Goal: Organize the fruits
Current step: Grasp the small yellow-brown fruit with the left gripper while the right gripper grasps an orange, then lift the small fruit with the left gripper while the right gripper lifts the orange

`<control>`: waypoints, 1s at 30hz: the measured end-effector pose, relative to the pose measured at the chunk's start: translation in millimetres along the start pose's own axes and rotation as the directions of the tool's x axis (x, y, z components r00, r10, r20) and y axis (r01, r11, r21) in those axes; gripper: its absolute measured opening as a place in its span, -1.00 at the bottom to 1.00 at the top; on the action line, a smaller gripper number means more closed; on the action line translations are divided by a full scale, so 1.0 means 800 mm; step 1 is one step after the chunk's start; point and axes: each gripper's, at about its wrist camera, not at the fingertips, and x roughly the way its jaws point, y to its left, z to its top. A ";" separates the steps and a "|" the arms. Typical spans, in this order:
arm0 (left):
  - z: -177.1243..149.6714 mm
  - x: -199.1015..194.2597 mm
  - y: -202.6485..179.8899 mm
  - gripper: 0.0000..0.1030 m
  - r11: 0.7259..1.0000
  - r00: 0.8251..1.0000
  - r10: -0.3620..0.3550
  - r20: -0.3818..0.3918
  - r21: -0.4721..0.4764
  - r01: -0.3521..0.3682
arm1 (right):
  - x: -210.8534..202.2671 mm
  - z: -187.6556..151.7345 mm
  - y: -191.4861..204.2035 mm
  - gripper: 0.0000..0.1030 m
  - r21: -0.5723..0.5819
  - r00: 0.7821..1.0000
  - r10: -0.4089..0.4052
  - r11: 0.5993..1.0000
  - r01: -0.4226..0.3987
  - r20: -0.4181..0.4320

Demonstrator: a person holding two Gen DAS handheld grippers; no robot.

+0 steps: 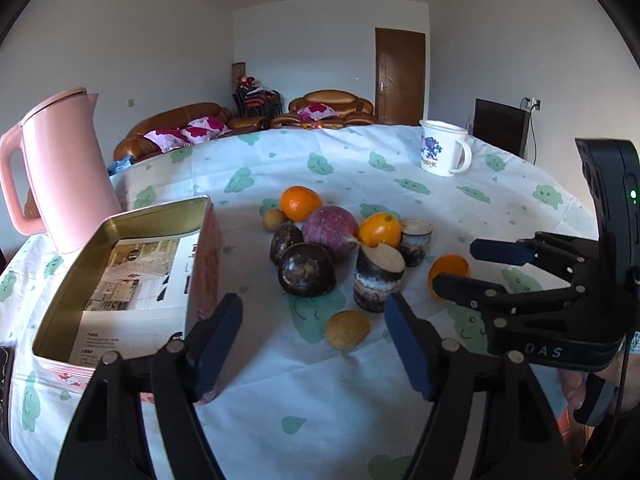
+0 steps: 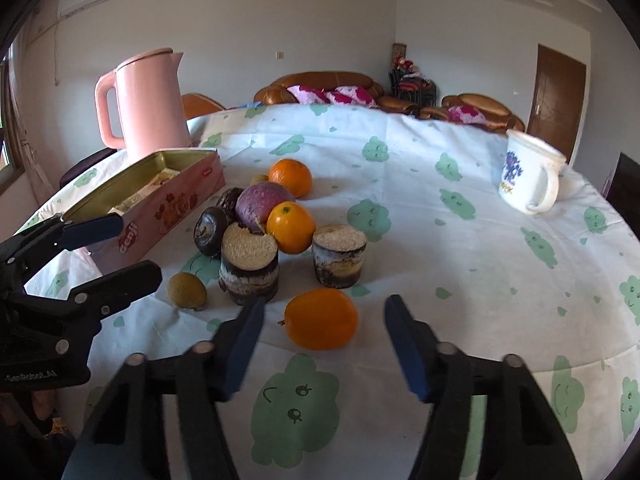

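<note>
Frankly, progress: nothing is sorted yet, as I judge it; every fruit lies loose on the tablecloth.
Fruit pile: three oranges, a purple round fruit, dark round ones, two cut dark stubs and small yellowish fruits, clustered mid-table beside the tin.
Tin box: open, lidless; only a printed paper sheet inside, no fruit.
Mug: far right; I cannot see its contents.
Kettle: lid on, behind the tin.
My left gripper: jaws apart, holding nothing, a small yellowish fruit just ahead.
My right gripper: jaws apart either side of the nearest orange, pads not touching it.
Left to do: all of it.
</note>
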 end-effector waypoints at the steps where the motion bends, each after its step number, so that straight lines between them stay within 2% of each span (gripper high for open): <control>1: 0.000 0.003 -0.001 0.33 1.000 1.000 -0.010 -0.012 0.000 0.010 | 0.002 0.000 -0.002 0.06 0.008 1.000 0.006 1.000 -0.006 -0.010; 6: -0.002 0.021 -0.009 0.17 0.999 0.996 -0.047 -0.082 0.019 0.049 | 0.007 0.001 0.004 0.05 -0.016 0.999 0.004 1.000 -0.005 -0.038; 9: -0.002 0.028 -0.012 0.12 0.998 0.993 -0.053 -0.108 0.026 0.056 | 0.012 0.000 0.004 -0.09 -0.011 0.998 0.017 1.000 -0.017 -0.064; 14: -0.001 0.040 -0.015 -0.16 0.997 0.987 -0.069 -0.148 0.029 0.074 | 0.015 0.001 0.007 -0.09 -0.015 0.997 0.025 1.000 -0.026 -0.077; 15: -0.001 0.043 -0.015 -0.24 0.996 0.985 -0.076 -0.157 0.023 0.081 | 0.016 0.001 0.007 -0.09 -0.017 0.996 0.028 0.999 -0.030 -0.082; 17: 0.000 0.049 -0.012 -0.27 0.995 0.979 -0.097 -0.180 0.007 0.100 | 0.021 0.001 0.008 -0.10 -0.023 0.993 0.048 0.998 -0.050 -0.105; 19: 0.000 0.053 -0.008 -0.42 0.993 0.974 -0.114 -0.194 -0.010 0.114 | 0.023 0.001 0.009 -0.13 -0.028 0.991 0.060 0.998 -0.063 -0.117; 25: 0.000 0.054 -0.009 -0.43 0.992 0.973 -0.125 -0.196 -0.011 0.125 | 0.020 0.000 0.013 -0.15 -0.043 0.992 0.053 0.997 -0.058 -0.111; 30: 0.000 0.049 -0.005 -0.43 0.991 0.977 -0.133 -0.167 -0.019 0.131 | 0.013 -0.001 0.011 -0.15 -0.039 0.997 0.047 0.998 -0.050 -0.068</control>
